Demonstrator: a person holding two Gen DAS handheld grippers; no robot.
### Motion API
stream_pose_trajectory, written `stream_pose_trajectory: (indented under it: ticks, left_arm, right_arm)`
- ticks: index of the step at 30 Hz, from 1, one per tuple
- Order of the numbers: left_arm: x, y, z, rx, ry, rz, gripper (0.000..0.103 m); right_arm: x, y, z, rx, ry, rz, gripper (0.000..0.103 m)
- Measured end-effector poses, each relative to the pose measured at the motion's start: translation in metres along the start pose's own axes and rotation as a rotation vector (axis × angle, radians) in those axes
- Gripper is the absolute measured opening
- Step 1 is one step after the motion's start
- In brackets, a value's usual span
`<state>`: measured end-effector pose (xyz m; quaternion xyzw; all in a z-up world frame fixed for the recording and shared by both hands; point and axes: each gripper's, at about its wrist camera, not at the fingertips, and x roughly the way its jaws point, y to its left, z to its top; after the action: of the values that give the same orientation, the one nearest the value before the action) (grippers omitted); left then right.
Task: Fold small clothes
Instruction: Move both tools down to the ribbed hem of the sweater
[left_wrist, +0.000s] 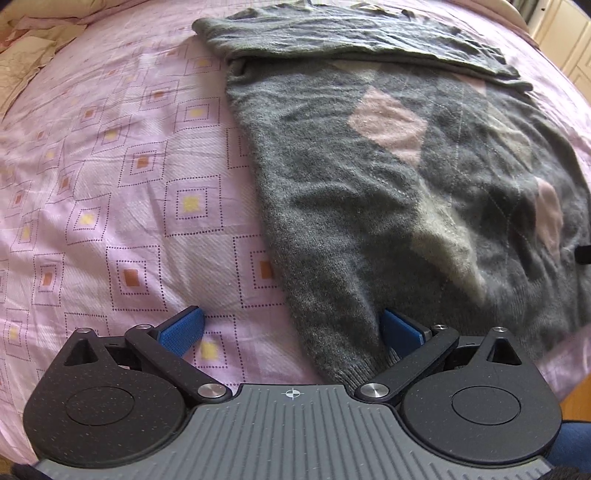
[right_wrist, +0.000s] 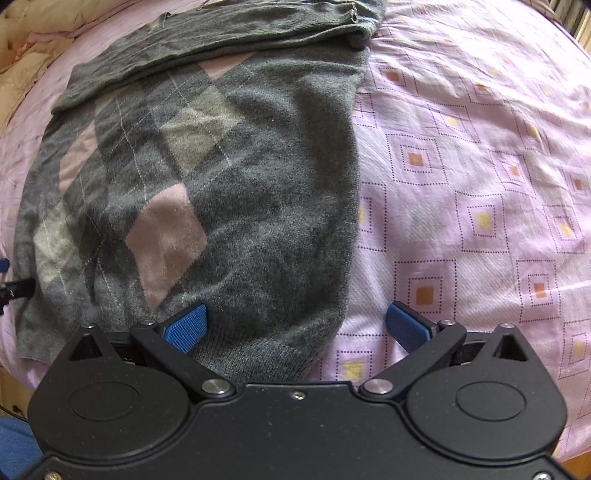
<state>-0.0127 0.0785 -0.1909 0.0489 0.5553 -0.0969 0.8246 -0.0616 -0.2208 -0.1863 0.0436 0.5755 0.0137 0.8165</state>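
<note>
1. The grey argyle sweater (left_wrist: 388, 192) lies flat on the bed (left_wrist: 110, 184), its sleeves folded across the top (a fold apparently already made).
2. The left tongs (left_wrist: 291, 332) gape wide and hold nothing, straddling the sweater's near left hem corner.
3. The right tongs (right_wrist: 295, 326) are equally spread and empty, framing the near right hem corner.
4. Each pair sits at a hem corner, likely so both corners can be pinched and lifted together towards the sleeves.

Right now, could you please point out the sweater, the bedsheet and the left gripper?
sweater (right_wrist: 258, 206): right wrist view, grey body.
bedsheet (left_wrist: 110, 184): left wrist view, bare pink part.
left gripper (left_wrist: 291, 332): left wrist view, midway between fingertips.
</note>
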Motion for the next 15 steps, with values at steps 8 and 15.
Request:
stream_pose_trajectory:
  ticks: [8, 15]
  left_arm:
    - [0.003, -0.008, 0.009, -0.098, 0.051, 0.026, 0.102]
    - [-0.007, -0.03, -0.016, -0.126, 0.101, 0.008, 0.101]
  right_arm:
    - [-0.001, 0.007, -0.006, -0.127, -0.016, -0.021, 0.103]
    - [-0.013, -0.018, -0.007, -0.162, 0.024, 0.14, 0.102]
